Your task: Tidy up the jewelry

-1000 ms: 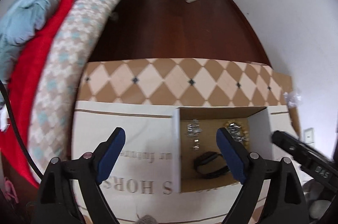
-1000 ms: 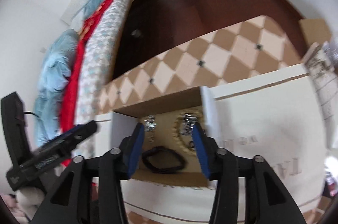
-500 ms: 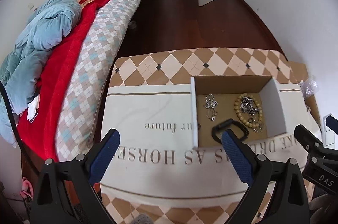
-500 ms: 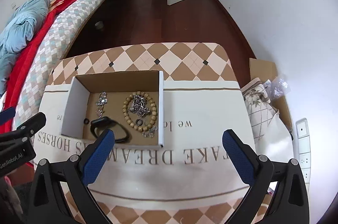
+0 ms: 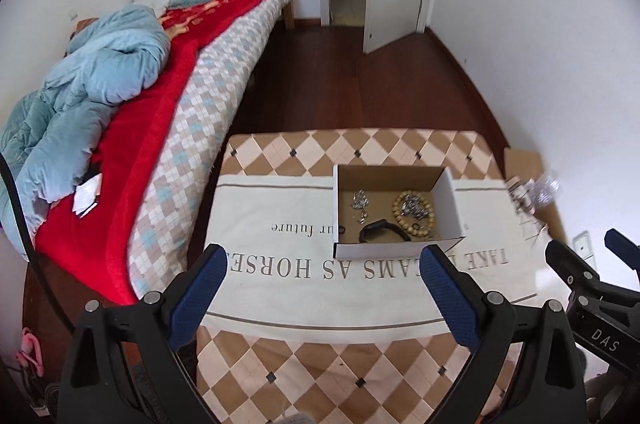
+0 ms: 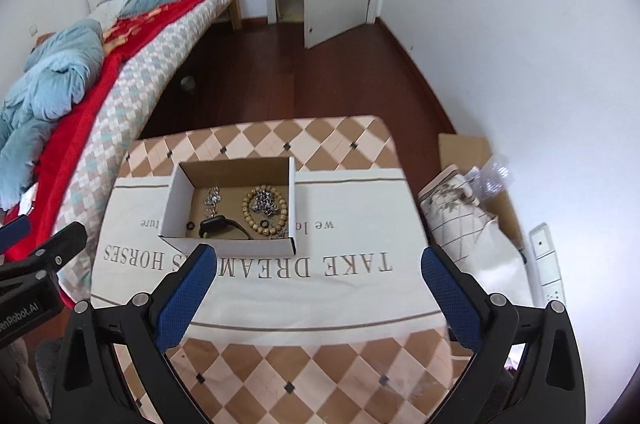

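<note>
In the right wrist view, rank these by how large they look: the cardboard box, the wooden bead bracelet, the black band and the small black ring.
1. cardboard box
2. wooden bead bracelet and black band: about alike, so unranked
3. small black ring

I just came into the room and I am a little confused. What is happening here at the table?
A person holds two grippers above the table. The left gripper and the right gripper are both open and empty. The jewelry lies in a cardboard box: a wooden bead bracelet, a silver chain and a black band. Nothing is being handled now.
</note>
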Available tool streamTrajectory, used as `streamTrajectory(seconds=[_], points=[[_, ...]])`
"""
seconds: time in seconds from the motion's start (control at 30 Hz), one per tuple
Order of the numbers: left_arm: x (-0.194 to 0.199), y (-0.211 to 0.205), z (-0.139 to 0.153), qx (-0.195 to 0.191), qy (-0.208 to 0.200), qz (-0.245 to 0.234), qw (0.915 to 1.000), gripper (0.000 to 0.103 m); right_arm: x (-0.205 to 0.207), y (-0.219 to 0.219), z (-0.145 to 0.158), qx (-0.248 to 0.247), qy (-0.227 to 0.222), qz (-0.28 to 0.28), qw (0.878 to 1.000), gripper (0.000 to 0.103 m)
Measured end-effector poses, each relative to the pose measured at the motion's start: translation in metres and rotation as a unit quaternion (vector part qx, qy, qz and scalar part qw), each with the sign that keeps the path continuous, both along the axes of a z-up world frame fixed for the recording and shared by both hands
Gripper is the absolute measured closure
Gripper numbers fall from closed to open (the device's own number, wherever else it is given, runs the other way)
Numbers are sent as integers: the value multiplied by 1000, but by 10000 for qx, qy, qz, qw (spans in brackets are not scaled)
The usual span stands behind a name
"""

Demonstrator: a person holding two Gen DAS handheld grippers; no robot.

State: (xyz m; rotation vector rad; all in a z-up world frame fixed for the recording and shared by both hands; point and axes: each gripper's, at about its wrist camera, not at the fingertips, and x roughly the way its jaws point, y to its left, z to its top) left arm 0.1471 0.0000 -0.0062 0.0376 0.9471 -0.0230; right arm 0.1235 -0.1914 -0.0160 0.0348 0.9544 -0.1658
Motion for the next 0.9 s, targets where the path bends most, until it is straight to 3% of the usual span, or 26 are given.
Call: streamTrajectory(seconds=[0.47,0.9], points=[[-82,11,77,-307,-459,-6,9985,5,-91,11,97,52,-697,144,9974,0],[-124,7,106,-371,-570,-133,9976,5,-142,17,136,-20,-905,208,9957,0]])
